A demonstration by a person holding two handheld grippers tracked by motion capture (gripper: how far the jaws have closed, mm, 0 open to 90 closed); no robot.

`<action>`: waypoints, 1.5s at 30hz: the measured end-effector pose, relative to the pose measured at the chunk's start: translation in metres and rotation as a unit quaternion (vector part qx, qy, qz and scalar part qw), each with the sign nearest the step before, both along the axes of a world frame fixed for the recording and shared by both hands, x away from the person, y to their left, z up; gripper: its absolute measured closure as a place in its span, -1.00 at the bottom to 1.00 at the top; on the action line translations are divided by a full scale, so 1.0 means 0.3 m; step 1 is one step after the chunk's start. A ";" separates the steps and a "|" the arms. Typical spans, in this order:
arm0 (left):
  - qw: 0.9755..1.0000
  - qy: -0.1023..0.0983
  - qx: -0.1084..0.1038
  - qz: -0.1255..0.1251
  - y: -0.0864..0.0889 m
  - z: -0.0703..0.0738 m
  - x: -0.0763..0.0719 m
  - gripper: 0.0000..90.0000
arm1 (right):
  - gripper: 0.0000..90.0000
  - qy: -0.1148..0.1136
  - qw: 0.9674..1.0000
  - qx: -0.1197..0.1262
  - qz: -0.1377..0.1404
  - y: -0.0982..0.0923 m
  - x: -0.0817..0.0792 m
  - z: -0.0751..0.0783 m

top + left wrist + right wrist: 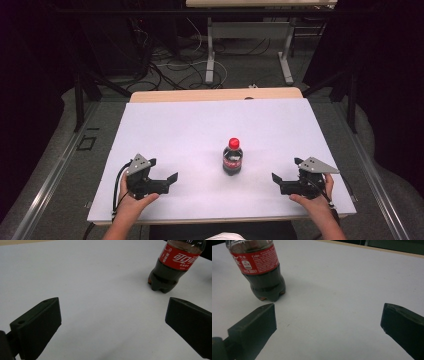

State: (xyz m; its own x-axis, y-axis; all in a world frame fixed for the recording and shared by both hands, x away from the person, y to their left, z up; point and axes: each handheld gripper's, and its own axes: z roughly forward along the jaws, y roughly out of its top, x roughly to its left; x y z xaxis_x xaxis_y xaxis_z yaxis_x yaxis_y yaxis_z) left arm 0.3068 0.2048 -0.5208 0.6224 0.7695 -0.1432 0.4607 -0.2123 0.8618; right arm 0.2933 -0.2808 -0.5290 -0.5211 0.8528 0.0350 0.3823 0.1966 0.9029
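White desk (165, 125): upright cola bottle (232, 156) at frame centre, left gripper (167, 181) and right gripper (278, 182) both released; careless sideways contact may topple it.

Along our right gripper (328, 322) we see its two black jaws spread wide apart with nothing between them over the white table (342, 285), and a cola bottle (260, 270) with a red label standing upright beyond the left jaw
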 end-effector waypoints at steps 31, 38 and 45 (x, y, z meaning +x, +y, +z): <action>1.000 0.003 0.002 -0.011 -0.001 0.003 -0.033 -0.92 | -0.59 0.003 0.990 0.012 0.141 0.377 0.183 0.002; 1.000 0.003 -0.001 -0.007 -0.001 0.002 -0.032 -0.92 | -0.48 0.004 0.989 0.003 0.148 0.406 0.213 -0.015; 1.000 0.005 -0.004 -0.009 -0.005 0.001 -0.029 -0.91 | -0.37 0.000 0.989 -0.014 0.150 0.415 0.217 -0.012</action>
